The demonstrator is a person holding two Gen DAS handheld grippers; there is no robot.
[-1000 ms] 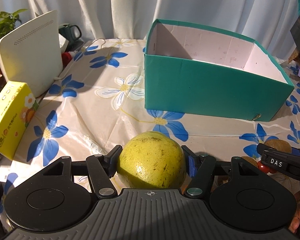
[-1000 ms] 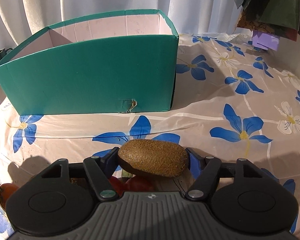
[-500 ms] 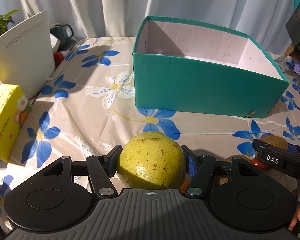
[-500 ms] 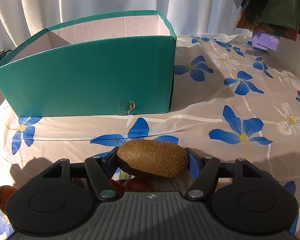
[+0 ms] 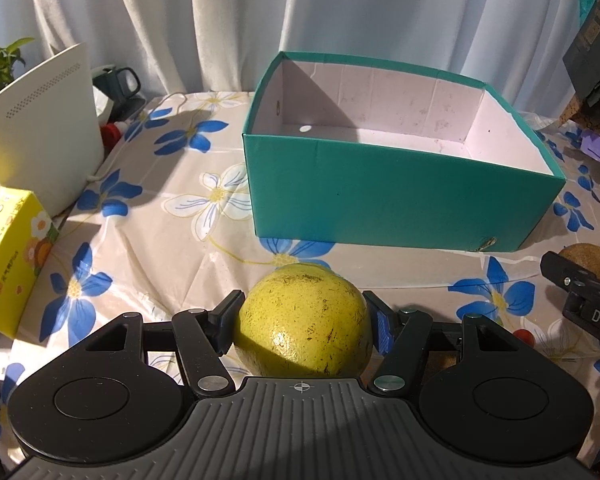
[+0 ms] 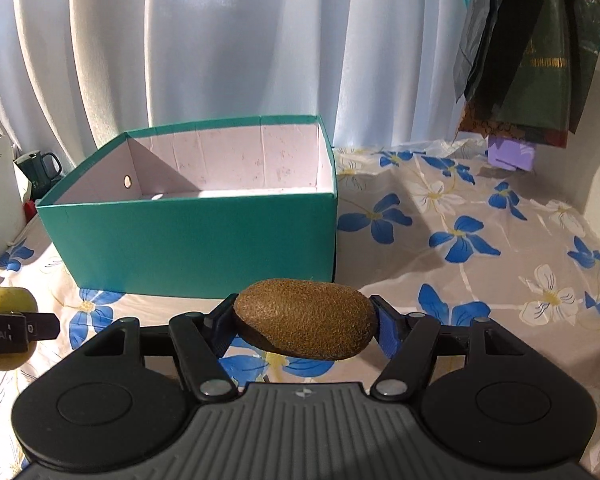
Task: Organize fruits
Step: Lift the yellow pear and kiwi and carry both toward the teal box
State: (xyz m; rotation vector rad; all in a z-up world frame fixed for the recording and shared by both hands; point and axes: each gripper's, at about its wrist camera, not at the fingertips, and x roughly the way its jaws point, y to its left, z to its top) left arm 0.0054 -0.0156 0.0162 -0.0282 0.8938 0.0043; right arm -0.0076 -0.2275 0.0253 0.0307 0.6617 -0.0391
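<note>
My left gripper (image 5: 302,322) is shut on a large yellow-green citrus fruit (image 5: 304,320), held above the flowered tablecloth in front of the teal box (image 5: 400,204). A brown kiwi (image 6: 306,318) sits crosswise in my right gripper (image 6: 306,320), which is shut on it and lifted off the table. The teal box (image 6: 196,244) is open-topped, with a pale inside that looks bare. In the left wrist view the right gripper (image 5: 580,300) shows at the right edge with the kiwi (image 5: 592,262). In the right wrist view the left gripper (image 6: 18,330) and the citrus (image 6: 6,300) show at the left edge.
A white router (image 5: 40,140) and a yellow carton (image 5: 10,256) stand at the left. A dark mug (image 5: 120,84) sits behind them. A small red fruit (image 5: 524,336) lies on the cloth at the right. Dark bags (image 6: 532,52) hang at the far right, with curtains behind.
The right gripper has risen and tilted up with the kiwi, so the box's inside now shows. The left gripper has shifted a little with the citrus still in it.
</note>
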